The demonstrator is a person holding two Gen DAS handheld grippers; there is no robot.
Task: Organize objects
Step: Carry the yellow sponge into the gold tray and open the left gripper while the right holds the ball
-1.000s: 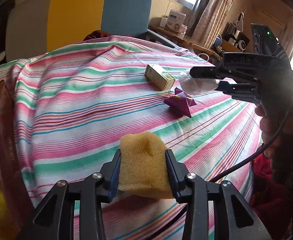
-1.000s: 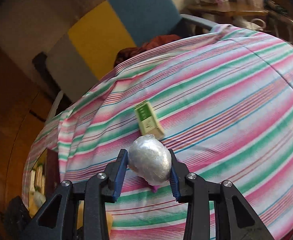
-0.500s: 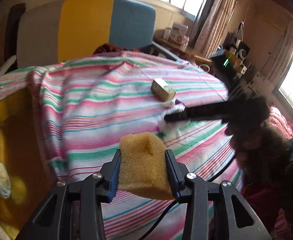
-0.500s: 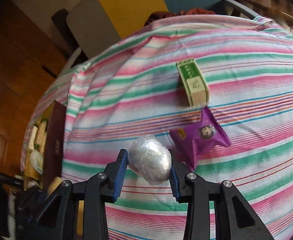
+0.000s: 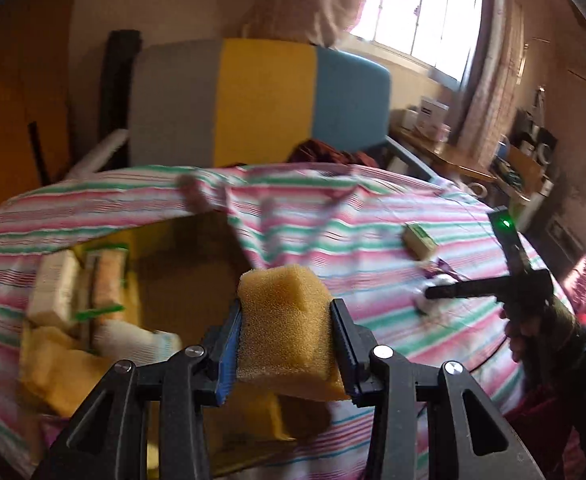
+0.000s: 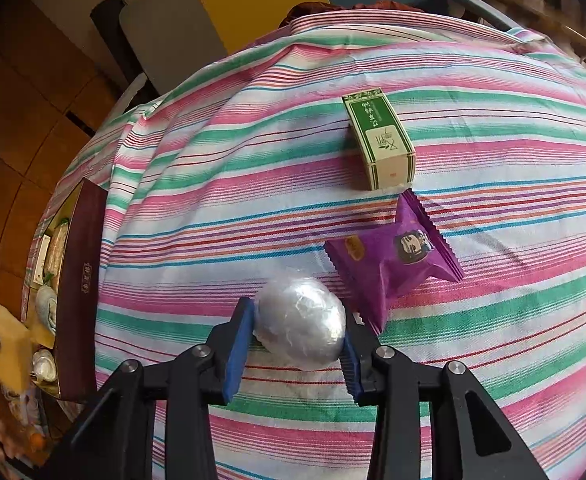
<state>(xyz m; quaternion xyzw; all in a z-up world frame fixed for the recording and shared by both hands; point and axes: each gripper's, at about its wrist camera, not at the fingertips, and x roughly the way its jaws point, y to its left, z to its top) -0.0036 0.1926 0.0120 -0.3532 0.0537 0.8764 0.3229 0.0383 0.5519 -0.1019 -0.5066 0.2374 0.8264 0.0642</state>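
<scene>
My left gripper (image 5: 285,308) is shut on a yellow sponge (image 5: 283,332), held in the air above an open box (image 5: 181,272) with a yellow lining at the bed's left edge. My right gripper (image 6: 299,314) points down at the striped cloth (image 6: 253,184) with a silver wrapped ball (image 6: 301,320) between its pads. Its jaws are opening, but the pads still touch the ball, which is low on the cloth. A purple snack packet (image 6: 397,252) lies just right of the ball. Beyond it lies a green and white carton (image 6: 381,140).
The box's dark maroon wall (image 6: 79,292) shows in the right wrist view; several wrapped packets (image 5: 105,284) lie inside. A grey, yellow and blue chair (image 5: 261,100) stands behind the bed. A cluttered desk (image 5: 453,156) is at the right under the window.
My left gripper has risen and swung left with the sponge, so the open box is now below it. My right gripper has tipped down and brought the ball low beside the purple packet.
</scene>
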